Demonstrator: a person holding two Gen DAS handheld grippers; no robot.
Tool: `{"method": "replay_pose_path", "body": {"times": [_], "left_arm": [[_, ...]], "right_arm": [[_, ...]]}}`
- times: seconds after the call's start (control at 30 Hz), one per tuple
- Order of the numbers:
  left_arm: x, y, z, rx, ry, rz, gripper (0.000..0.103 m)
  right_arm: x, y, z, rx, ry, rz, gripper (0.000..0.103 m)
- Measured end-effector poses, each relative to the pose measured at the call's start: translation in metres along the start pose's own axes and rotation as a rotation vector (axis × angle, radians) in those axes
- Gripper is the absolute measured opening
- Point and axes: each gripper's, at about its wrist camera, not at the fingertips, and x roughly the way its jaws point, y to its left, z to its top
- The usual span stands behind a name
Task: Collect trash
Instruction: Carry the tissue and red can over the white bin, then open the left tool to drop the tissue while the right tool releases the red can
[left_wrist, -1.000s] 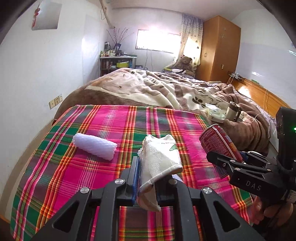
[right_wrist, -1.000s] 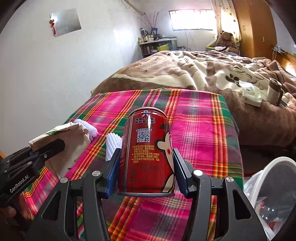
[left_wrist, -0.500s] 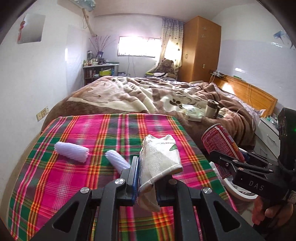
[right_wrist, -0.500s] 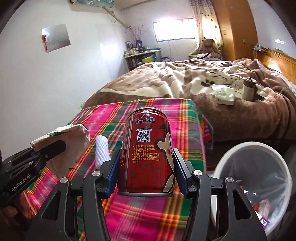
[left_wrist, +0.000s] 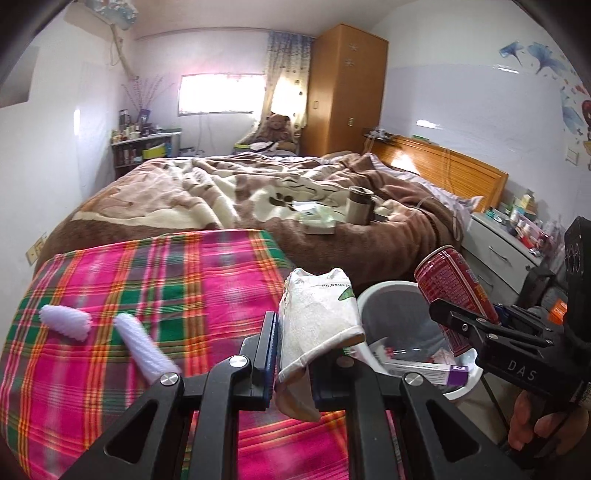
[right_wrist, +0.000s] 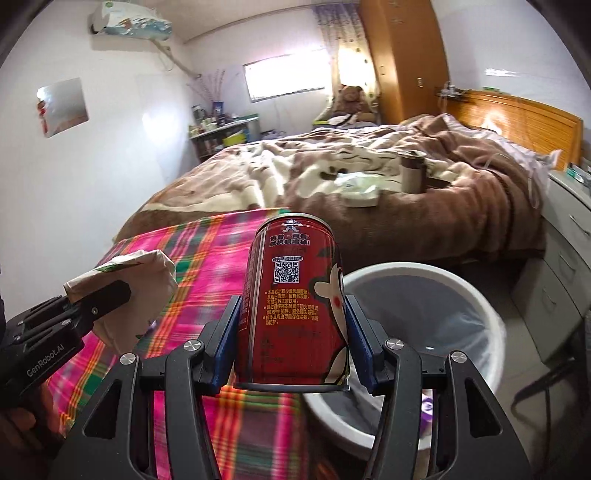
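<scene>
While your right gripper (right_wrist: 291, 347) clamps the can (right_wrist: 293, 306) and your left gripper (left_wrist: 291, 354) pinches the paper bag (left_wrist: 317, 317), carry both over the bin (right_wrist: 461, 288) beyond the table's right edge; release only once inside its rim.

The red can (right_wrist: 293, 306) hides part of the white bin's rim (right_wrist: 476, 295); litter inside the bin (left_wrist: 424, 363), beyond the right tongs, is unreadable.

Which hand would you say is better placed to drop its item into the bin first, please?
Right, probably. The right gripper, shut on the red can, sits beside the white bin. The left gripper holds its paper bag over the plaid cloth's edge.
</scene>
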Motion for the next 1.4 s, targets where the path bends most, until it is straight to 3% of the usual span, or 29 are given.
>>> {"method": "replay_pose_path", "body": {"times": [0.2, 0.6, 1.2, 1.3, 1.37, 1.4], "left_arm": [[0.021, -0.034, 0.006, 0.041, 0.017, -0.059, 0.015], [0.062, -0.082, 0.005, 0.099, 0.087, -0.123, 0.015], [0.103, -0.117, -0.005, 0.142, 0.174, -0.148, 0.015], [0.103, -0.118, -0.005, 0.139, 0.177, -0.162, 0.026], [0.101, -0.117, -0.004, 0.135, 0.168, -0.170, 0.048], [0.099, -0.116, -0.004, 0.131, 0.162, -0.174, 0.049]], "right_arm": [[0.002, -0.029, -0.001, 0.047, 0.004, -0.090, 0.055], [-0.001, -0.068, -0.016, 0.121, 0.043, -0.165, 0.055], [0.016, -0.098, -0.029, 0.166, 0.122, -0.208, 0.055], [0.015, -0.098, -0.028, 0.156, 0.116, -0.214, 0.055], [0.014, -0.097, -0.027, 0.153, 0.110, -0.212, 0.056], [0.013, -0.098, -0.026, 0.152, 0.108, -0.215, 0.059]]}}
